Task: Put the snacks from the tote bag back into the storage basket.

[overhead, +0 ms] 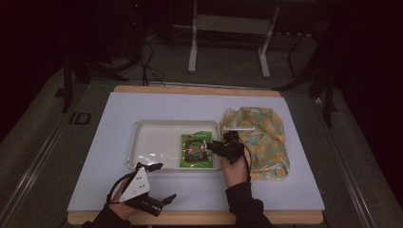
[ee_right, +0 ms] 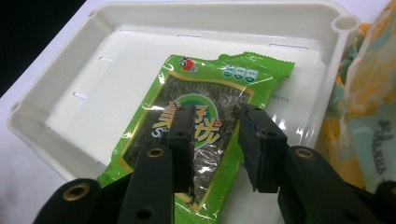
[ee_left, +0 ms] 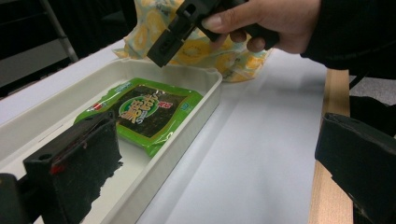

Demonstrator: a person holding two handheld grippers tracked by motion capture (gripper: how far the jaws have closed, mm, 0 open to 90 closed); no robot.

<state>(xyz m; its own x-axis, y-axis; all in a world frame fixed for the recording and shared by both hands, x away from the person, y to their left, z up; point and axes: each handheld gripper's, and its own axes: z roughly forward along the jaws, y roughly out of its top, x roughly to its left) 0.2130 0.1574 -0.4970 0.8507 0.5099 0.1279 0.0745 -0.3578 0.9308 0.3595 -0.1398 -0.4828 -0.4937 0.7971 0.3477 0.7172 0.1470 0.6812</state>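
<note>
From above, we see the green seaweed packet [overhead: 197, 150] lying in the white tray [overhead: 142, 137], toward its right end; our right tool [overhead: 214, 146] hovers over it.

Our left tool [ee_left: 210, 158], released with nothing between its jaws, straddles the tray's near rim.

Our right tool's jaws stand parted above the packet, not gripping it.

**Dim room, lit table**

You work in a dark room where the light falls mostly on the pale blue-white tabletop [overhead: 294, 190], which sits on a wooden board [overhead: 199, 90] showing at its far and near edges. Beyond the table you see grey carpeted floor [overhead: 228, 66], the white legs of a frame [overhead: 192, 52], and black cables [overhead: 149, 66] trailing across the floor. Dark stands [overhead: 66, 80] flank both sides.
</note>
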